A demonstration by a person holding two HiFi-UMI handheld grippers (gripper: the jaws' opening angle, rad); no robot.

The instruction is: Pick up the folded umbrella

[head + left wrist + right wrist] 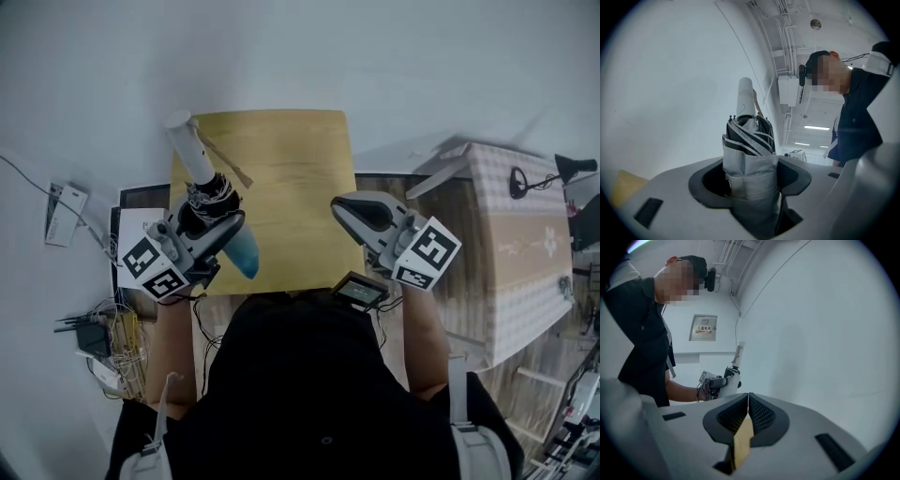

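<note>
The folded umbrella (749, 154) held over the left edge of the counter (291, 178)
The left hand-held gripper (751, 183) pinches its grey canopy, pleated with black-and-white stripes, white handle (745, 96) pointing away; the right hand-held gripper (748, 404) is empty, jaws pressed together

- Umbrella (750, 140): its lower end sinks out of your sight in the dark gap of your left claw (752, 180), which is clamped on it.
- Blue piece (242, 255), under that claw in the head view: half covered, so what it is cannot be told.
- Counter (281, 169): near edge hidden behind your own body.
- Wall sign (703, 328): print too small to read.
- Cables (108, 337) on the floor: a tangle too fine to sort out.
</note>
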